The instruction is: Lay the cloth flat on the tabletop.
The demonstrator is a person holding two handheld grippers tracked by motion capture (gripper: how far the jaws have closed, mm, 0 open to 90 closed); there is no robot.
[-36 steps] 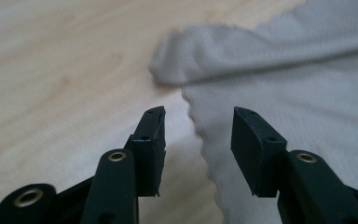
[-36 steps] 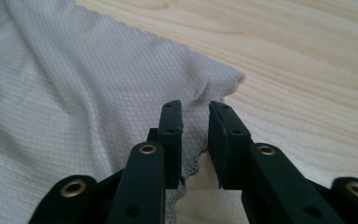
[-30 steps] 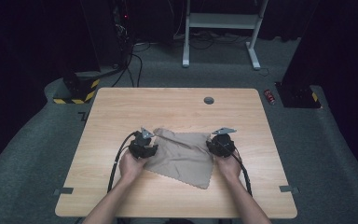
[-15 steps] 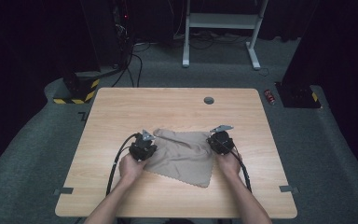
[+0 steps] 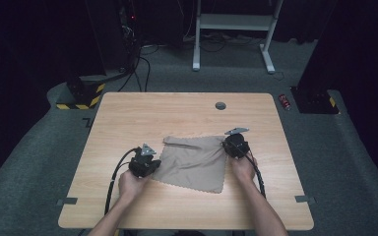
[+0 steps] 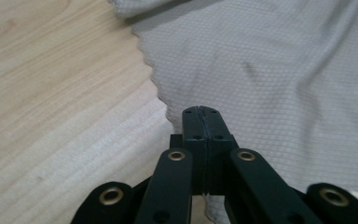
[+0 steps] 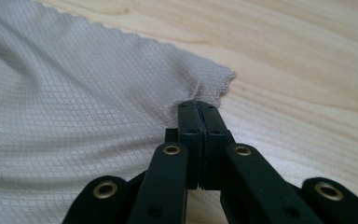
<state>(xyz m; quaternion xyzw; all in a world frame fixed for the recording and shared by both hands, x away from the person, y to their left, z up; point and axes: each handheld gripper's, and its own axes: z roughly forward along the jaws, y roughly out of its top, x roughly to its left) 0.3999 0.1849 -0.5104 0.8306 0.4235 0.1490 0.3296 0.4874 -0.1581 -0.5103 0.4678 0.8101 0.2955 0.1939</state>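
Claws, left and right, clamp woven beige cloth's pinked edges.

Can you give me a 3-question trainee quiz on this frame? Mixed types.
1. True or false: the right gripper is shut on the grey cloth near a corner.
2. Multiple choice: the left gripper is (A) open above the cloth, (B) shut at the cloth's scalloped edge, (C) resting on bare table.
3. Fill in: the cloth's far-left corner is ____ over.

Key: 1 true. 2 B. 3 folded.
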